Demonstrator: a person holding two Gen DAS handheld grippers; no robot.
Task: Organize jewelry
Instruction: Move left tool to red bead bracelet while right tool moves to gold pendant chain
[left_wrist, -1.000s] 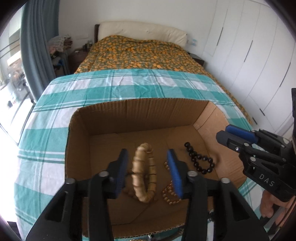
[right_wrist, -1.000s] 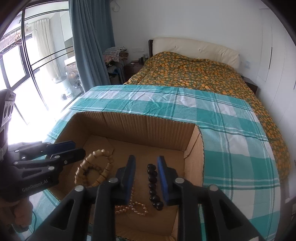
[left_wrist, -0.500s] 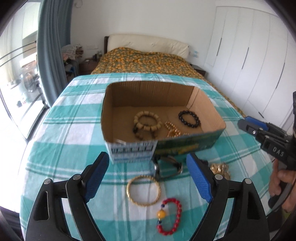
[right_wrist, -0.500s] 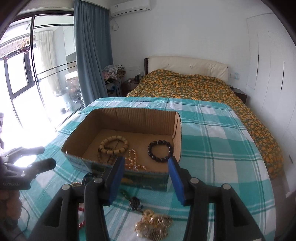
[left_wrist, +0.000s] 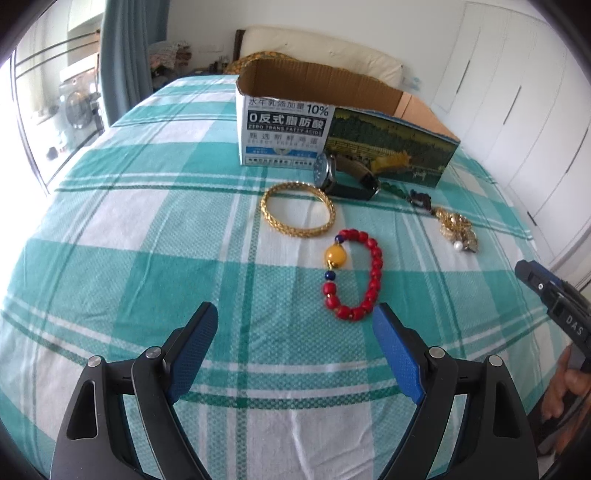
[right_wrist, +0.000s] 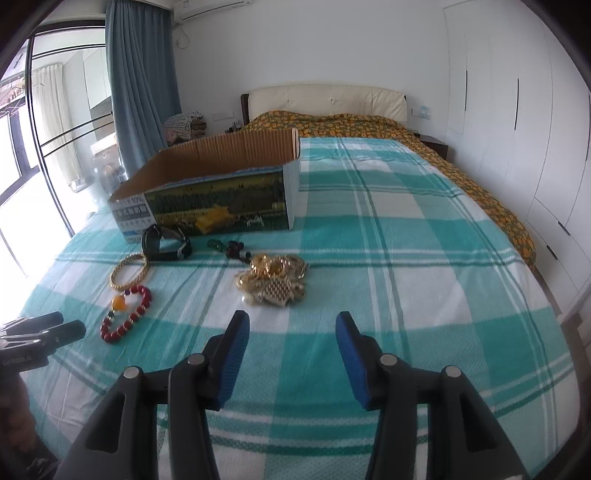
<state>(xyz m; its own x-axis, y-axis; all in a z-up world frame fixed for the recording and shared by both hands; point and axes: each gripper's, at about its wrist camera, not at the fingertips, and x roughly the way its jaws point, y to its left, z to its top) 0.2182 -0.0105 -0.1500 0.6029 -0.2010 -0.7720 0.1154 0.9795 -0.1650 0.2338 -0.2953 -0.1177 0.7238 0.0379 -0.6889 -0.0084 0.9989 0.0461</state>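
Observation:
An open cardboard box (left_wrist: 332, 122) stands on the teal checked cloth; it also shows in the right wrist view (right_wrist: 218, 192). In front of it lie a gold bangle (left_wrist: 297, 208), a dark watch (left_wrist: 345, 177), a red bead bracelet (left_wrist: 352, 273) with a yellow bead, a dark bead string (left_wrist: 417, 197) and a pile of gold jewelry (left_wrist: 458, 230). My left gripper (left_wrist: 295, 317) is open and empty, just short of the red bracelet. My right gripper (right_wrist: 291, 325) is open and empty, just short of the gold pile (right_wrist: 275, 278).
The cloth (right_wrist: 406, 258) covers the surface out to its rounded edges. Behind it lies a bed with an orange patterned cover (right_wrist: 351, 123). White wardrobes (right_wrist: 517, 92) line the right wall. A blue curtain (right_wrist: 140, 81) and windows are on the left.
Both grippers have pulled back out of the box and come down low over the cloth near the loose jewelry. Both jaws have opened wider. The wooden and dark bead bracelets stayed in the box.

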